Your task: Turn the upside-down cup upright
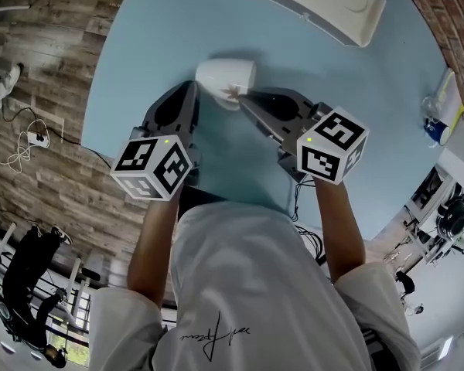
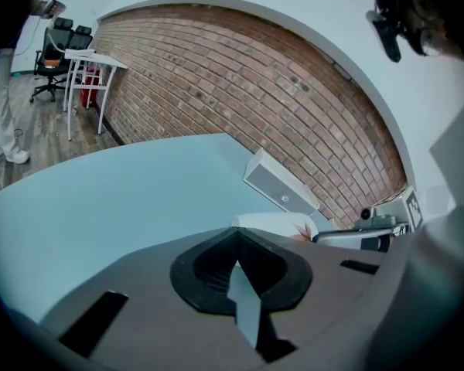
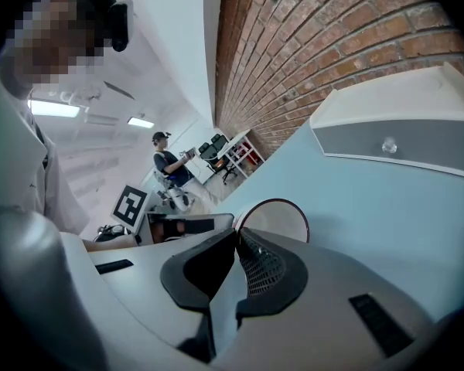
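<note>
Cup [image 1: 226, 77]: white, on its side on the counter [image 1: 158, 52]; mouth turned toward the right claw [image 1: 242, 97]; inside plain white.
Right claw: closed on the cup's rim.
Left claw [image 1: 194, 86]: jaws together, just beside the cup.
Drawer box [image 1: 317, 6]: white, beyond the cup; shut, contents hidden.

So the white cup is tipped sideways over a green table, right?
Not quite. The table is light blue, not green, as the head view shows. The rest is right: the white cup is tipped sideways over it.
</note>
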A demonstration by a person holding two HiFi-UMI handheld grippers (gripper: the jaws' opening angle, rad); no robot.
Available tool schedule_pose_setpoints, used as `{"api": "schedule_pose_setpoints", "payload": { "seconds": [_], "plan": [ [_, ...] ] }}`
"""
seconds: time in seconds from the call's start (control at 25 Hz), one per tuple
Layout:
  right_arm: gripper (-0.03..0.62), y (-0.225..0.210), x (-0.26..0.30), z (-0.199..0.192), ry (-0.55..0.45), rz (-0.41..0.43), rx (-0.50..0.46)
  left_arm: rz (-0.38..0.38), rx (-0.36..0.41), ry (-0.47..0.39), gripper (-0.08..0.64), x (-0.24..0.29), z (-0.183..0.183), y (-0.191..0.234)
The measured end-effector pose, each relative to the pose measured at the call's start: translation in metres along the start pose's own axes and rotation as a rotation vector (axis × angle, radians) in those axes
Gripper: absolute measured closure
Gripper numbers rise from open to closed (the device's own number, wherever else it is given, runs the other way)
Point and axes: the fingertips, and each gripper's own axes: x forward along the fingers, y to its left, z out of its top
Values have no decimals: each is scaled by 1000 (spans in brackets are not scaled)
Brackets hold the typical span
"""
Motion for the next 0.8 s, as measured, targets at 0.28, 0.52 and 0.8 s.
{"api": "schedule_pose_setpoints", "payload": {
  "seconds": [0.28, 0.52, 0.8],
  "plan": [
    [569, 5, -4, -5, 13, -3, -3, -4, 5, 0, 551, -1, -6, -3],
    [569, 10, -8, -10, 29, -12, -20, -14, 10, 7, 551, -3, -15, -6],
    [569, 14, -16, -19, 49, -23, -28, -29, 6, 16, 551, -5, -26, -12]
  ]
}}
